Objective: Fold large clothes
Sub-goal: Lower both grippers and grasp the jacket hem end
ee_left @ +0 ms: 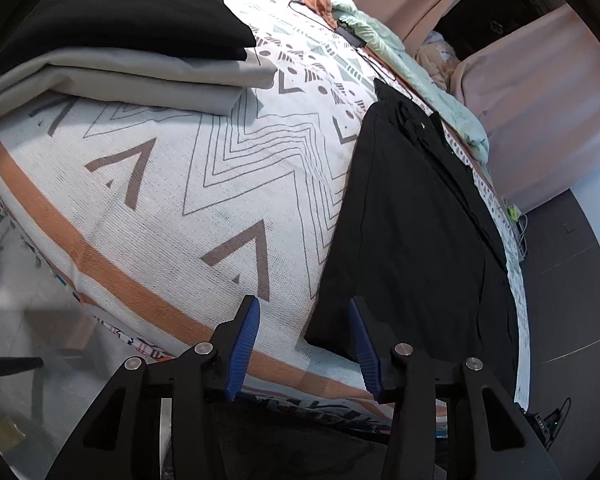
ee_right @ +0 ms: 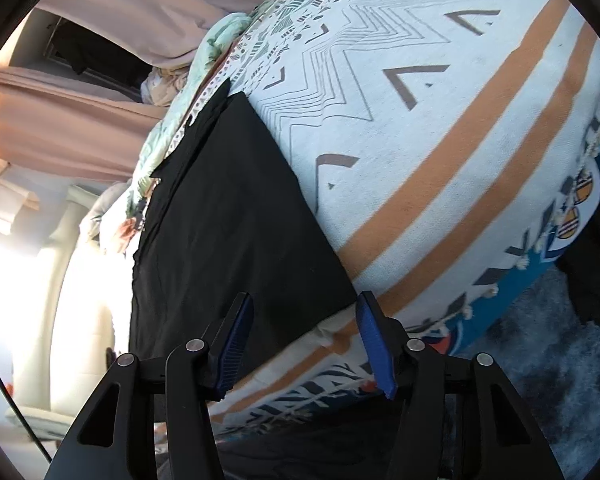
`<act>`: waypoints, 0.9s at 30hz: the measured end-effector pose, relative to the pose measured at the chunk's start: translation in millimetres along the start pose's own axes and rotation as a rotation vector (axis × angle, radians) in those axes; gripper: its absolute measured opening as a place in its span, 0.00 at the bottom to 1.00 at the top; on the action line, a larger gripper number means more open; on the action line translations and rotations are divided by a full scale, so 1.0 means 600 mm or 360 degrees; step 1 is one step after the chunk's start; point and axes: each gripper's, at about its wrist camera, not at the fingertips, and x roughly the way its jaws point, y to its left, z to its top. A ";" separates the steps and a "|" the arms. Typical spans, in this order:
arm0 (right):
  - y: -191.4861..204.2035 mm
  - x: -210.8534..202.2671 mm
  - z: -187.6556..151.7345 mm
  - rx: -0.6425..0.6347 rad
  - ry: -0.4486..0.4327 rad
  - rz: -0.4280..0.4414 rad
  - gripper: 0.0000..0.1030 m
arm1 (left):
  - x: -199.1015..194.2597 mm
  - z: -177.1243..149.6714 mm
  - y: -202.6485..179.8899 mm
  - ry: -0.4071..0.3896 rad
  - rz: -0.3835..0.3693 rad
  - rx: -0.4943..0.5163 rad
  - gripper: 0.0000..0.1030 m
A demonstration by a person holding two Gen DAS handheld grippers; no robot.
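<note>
Black cloth, a large garment (ee_left: 412, 232), lies flat on a patterned bedspread (ee_left: 172, 208), stretching from 6 toward 1 o'clock in the left wrist view. The left gripper (ee_left: 304, 312) hangs over its near corner, both blue pads (ee_left: 246, 336) apart, nothing pressed between them. At 11 o'clock sit 2 folded pieces, a black one (ee_left: 140, 12) atop a grey one (ee_left: 140, 80). In the right wrist view the right gripper (ee_right: 305, 308) straddles the garment's near edge, jaws apart, not clamped. Pink curtains (ee_right: 80, 120) hang at 9 o'clock.
</note>
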 end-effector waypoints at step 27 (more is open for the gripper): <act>-0.014 0.034 0.010 0.0116 0.0058 0.0362 0.38 | 0.032 -0.014 -0.033 0.0189 -0.0473 -0.0182 0.46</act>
